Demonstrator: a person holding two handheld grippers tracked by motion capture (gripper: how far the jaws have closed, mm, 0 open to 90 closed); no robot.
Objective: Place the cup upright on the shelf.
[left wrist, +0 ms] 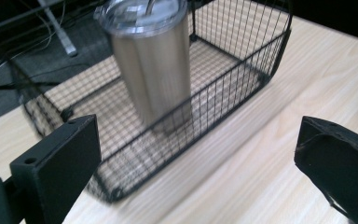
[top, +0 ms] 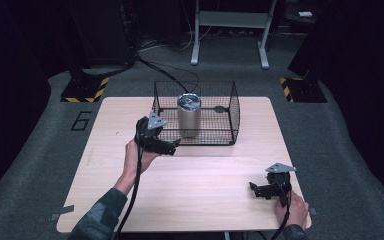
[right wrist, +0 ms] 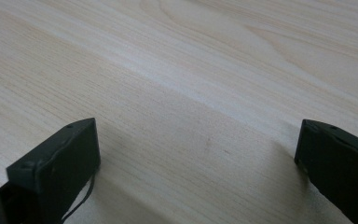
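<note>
Here, brushed steel tumbler with clear lid, upright inside black wire basket, left gripper just beside its front wall, jaws wide apart, right gripper also agape, empty, over pale wood-grain table.

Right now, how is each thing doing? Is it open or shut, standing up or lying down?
Tumbler: standing upright inside the basket, clear lid on.
Wire basket: open at the top, sitting flat on the table.
Left gripper: open, nothing between its fingers, just outside the basket's near wall.
Right gripper: open, holding nothing, low over bare wood.
Table: flat, carrying the basket.
</note>
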